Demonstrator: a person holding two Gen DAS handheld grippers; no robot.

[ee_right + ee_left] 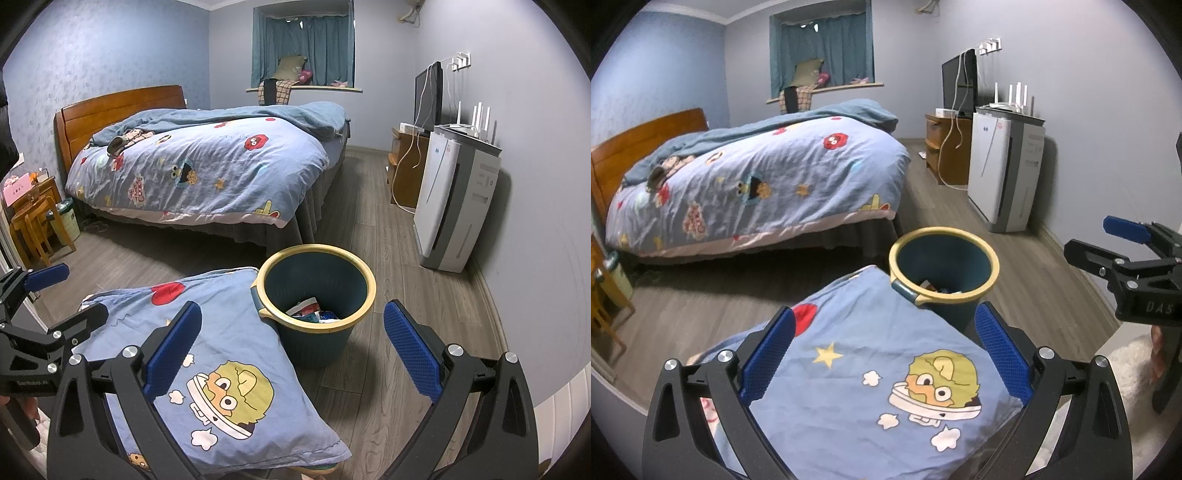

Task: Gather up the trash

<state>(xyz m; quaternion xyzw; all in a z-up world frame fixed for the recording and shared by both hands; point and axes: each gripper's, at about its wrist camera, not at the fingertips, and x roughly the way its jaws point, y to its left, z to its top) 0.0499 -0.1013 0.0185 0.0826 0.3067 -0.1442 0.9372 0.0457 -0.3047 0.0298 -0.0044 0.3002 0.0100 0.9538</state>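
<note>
**Now at the bin, both grippers empty**

Both tools hover with their jaws spread wide and nothing between them. The left gripper (884,354) hangs over a blue cartoon-print pillow (871,373); the right gripper (293,354) sits above the bare wood floor (369,398) between that pillow and the dark teal trash bin (314,343).

The bin stands upright on the floor just beside the pillow's corner, near the foot of the bed (207,173). At its bottom lie crumpled wrappers (314,314), white, red and blue.

These scraps look light, thin and crushable, likely slippery film, so a pinch on a bunched fold should hold better than one on a flat face. The bin looks like stiff plastic with a yellow rim (369,291) and a side handle (905,291), the natural grip should it need moving. No loose trash is visible on the floor.
</note>
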